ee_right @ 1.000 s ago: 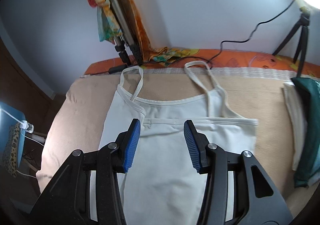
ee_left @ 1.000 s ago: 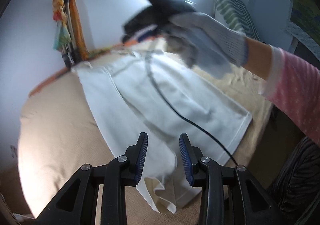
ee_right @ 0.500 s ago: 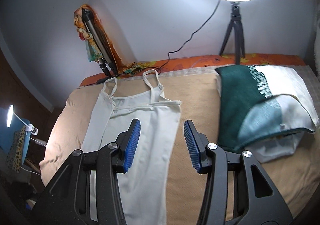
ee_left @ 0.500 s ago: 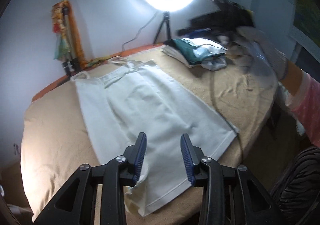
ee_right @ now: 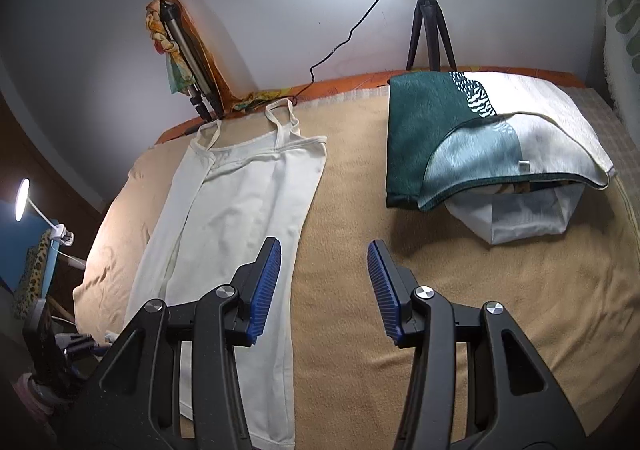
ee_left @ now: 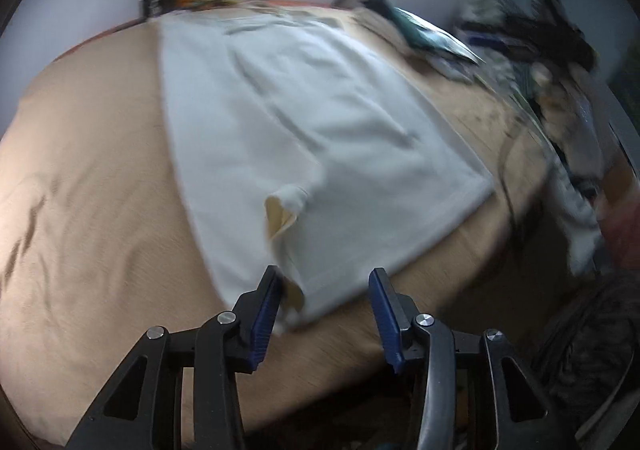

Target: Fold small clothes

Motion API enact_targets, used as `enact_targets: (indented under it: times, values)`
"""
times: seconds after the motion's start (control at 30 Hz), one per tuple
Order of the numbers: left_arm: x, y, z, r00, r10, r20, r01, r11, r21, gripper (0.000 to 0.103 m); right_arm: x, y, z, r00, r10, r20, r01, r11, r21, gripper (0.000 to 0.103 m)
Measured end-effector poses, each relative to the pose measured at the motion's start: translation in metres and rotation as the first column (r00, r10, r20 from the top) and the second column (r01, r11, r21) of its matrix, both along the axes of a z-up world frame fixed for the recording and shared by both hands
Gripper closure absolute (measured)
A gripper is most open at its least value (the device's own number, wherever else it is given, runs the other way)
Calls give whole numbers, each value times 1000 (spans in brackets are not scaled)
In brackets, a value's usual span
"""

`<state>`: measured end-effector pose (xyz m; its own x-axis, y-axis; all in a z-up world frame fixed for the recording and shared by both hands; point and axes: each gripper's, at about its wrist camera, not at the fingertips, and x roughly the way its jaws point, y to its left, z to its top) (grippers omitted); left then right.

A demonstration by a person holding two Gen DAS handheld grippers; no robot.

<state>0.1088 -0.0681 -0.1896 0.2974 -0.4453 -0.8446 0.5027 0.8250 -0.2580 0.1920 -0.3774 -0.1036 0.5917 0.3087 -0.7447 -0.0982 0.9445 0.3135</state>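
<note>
While the left wrist view was smeared by blur, the left gripper (ee_left: 323, 304) stood spread at bottom centre, empty, over the near hem of the white camisole (ee_left: 304, 122), which filled mid-frame on the tan blanket (ee_left: 88, 186); one hem corner seemed curled up. From the right wrist view, the right gripper (ee_right: 324, 282) was likewise spread and empty, the camisole (ee_right: 236, 206) lying flat at centre left, folded clothes (ee_right: 484, 138) upper right.

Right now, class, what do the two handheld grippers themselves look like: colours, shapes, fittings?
The left gripper and right gripper match: black angular plastic frames with triangular cut-outs, silver round pivot screws, and blue ribbed pads lining the fingers' inner faces.
</note>
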Motion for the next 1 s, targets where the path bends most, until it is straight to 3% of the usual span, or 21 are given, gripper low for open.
enact_targets:
  times: [0.13, 0.27, 0.47, 0.6, 0.77, 0.9, 1.0]
  values:
    - [-33, -24, -1, 993, -103, 66, 99, 993, 69, 58, -3, -1, -3, 1000, 5, 3, -5, 1000, -8, 55]
    - [-32, -26, 14, 995, -33, 93, 32, 999, 13, 58, 0, -4, -8, 1000, 5, -6, -5, 1000, 15, 55]
    - [-11, -60, 33, 968, 59, 242, -60, 998, -3, 60, 13, -10, -16, 999, 34, -19, -33, 997, 67, 55]
    - [4, -95, 30, 963, 79, 257, -77, 997, -18, 66, 21, -22, -17, 998, 49, -27, -47, 995, 86, 55]
    - [10, -156, 18, 959, 8, 282, -8, 1000, 0, 67, 29, -36, -13, 996, 81, -33, -78, 994, 75, 55]
    - [13, -192, 5, 964, -48, 261, 44, 999, 23, 64, 35, -45, -13, 993, 108, -46, -104, 991, 82, 55]
    - [17, -212, -5, 968, -78, 237, 71, 997, 40, 52, 41, -50, -13, 992, 113, -51, -109, 991, 80, 55]
